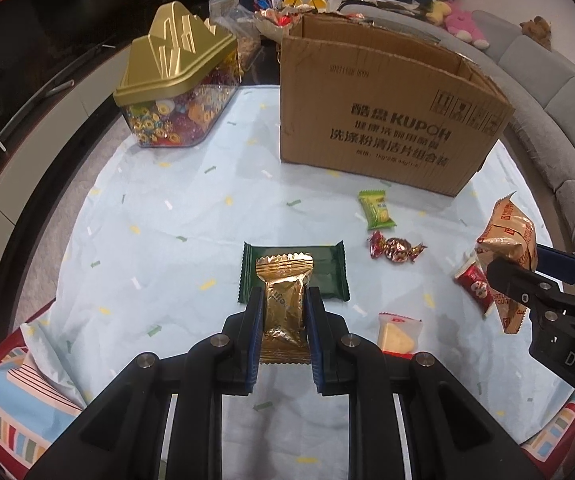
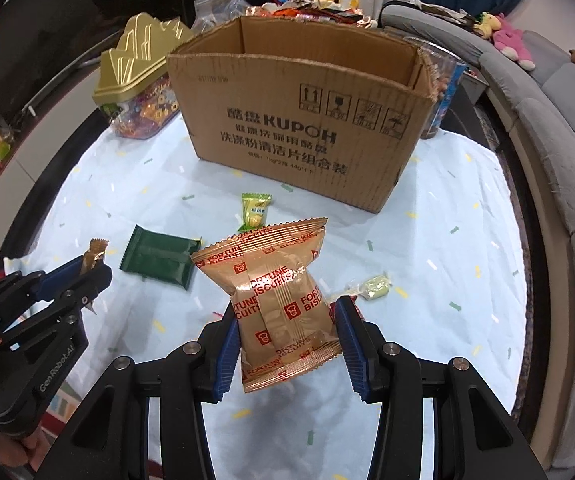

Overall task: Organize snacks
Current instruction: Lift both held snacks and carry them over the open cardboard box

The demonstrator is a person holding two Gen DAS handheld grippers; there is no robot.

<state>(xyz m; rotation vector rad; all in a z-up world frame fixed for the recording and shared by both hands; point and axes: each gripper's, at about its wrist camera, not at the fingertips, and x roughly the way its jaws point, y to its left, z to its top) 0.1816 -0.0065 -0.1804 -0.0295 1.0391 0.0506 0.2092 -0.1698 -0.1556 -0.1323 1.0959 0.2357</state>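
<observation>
Two packets (image 1: pixel 283 312) (image 2: pixel 283 304) between claw pads

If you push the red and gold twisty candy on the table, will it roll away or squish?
The red and gold candy probably wouldn't roll far: its twisted wrapper ends stick out both sides and would likely catch on the light blue cloth. It looks small, so it's probably light and would skid. The crinkly foil may slip a bit. Squishiness can't be told from here.

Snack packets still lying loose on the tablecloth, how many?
5: dark green bar, green candy, red-gold twist candy, red packet, clear-wrapped wedge. Others may be hidden behind the grippers.
</observation>
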